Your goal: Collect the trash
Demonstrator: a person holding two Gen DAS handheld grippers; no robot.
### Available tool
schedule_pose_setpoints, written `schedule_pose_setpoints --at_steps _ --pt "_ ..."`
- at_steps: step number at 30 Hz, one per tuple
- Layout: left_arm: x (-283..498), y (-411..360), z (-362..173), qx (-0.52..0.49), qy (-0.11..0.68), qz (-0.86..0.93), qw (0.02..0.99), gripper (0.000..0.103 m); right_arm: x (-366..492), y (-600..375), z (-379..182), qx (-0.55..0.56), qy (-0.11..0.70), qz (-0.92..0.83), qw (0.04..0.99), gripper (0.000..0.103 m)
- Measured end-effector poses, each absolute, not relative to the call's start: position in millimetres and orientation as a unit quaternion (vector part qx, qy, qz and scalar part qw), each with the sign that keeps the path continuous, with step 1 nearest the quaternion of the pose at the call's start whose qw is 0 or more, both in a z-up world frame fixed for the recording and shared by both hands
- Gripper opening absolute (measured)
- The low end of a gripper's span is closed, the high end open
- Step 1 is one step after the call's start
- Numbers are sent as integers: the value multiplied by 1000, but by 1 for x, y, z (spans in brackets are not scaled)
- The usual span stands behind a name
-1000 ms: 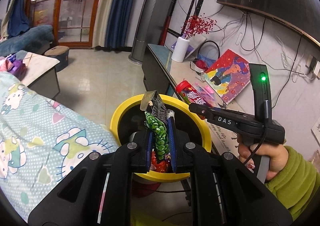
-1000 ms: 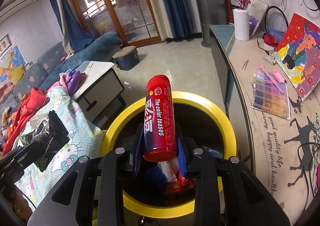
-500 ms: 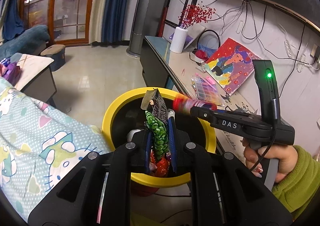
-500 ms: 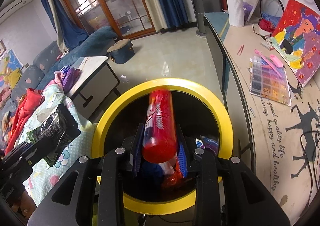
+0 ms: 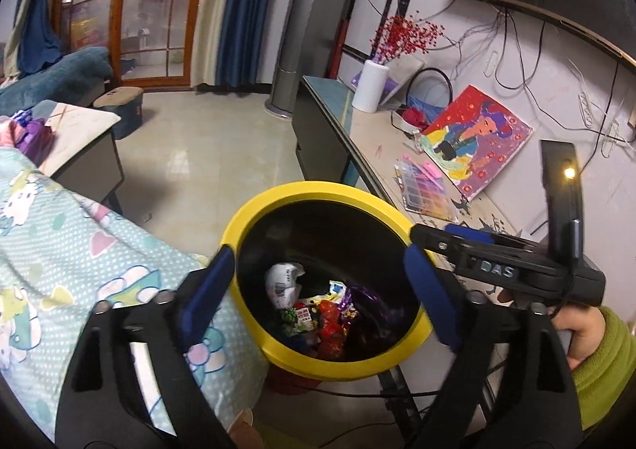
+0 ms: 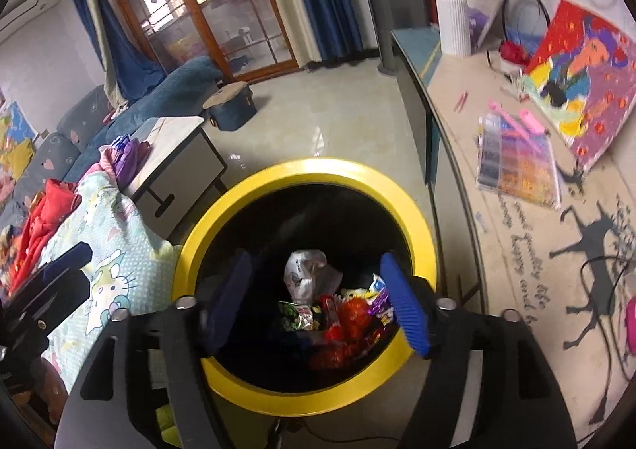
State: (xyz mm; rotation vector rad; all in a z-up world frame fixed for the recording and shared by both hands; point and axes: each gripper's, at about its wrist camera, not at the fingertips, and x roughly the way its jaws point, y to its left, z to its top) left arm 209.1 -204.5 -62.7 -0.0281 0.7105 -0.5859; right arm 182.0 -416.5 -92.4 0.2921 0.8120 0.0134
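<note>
Over the yellow-rimmed bin [image 5: 254, 210], left gripper [image 5: 318, 286] and right gripper [image 6: 318, 302] both hang with jaws opening wide, nothing between the pads, tilted down so dropped items fall straight in. Trash pile [image 6: 334, 313] of wrappers sits at the bin bottom. Bin stands between the bedspread [image 5: 79, 250] and side table [image 6: 516, 250], within easy reach of both.

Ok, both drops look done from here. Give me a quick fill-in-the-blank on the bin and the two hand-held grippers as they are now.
1. The bin has a ____ rim.
2. Between the fingers of the left hand-held gripper, whose jaws are opening, there is ____.
3. The wrappers lie ____ the bin.
4. The sleeve behind the right hand-held gripper is ____.

Missing words: yellow; nothing; inside; green
</note>
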Motion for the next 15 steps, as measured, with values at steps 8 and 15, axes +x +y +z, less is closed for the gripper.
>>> schedule_pose_setpoints --at_steps 8,15 --pt "196 -173 -53 -7 325 -239 915 92 167 -391 -63 110 350 24 930 88" --pt "178 -135 -44 -4 305 -200 931 92 150 -357 -44 78 319 48 943 93"
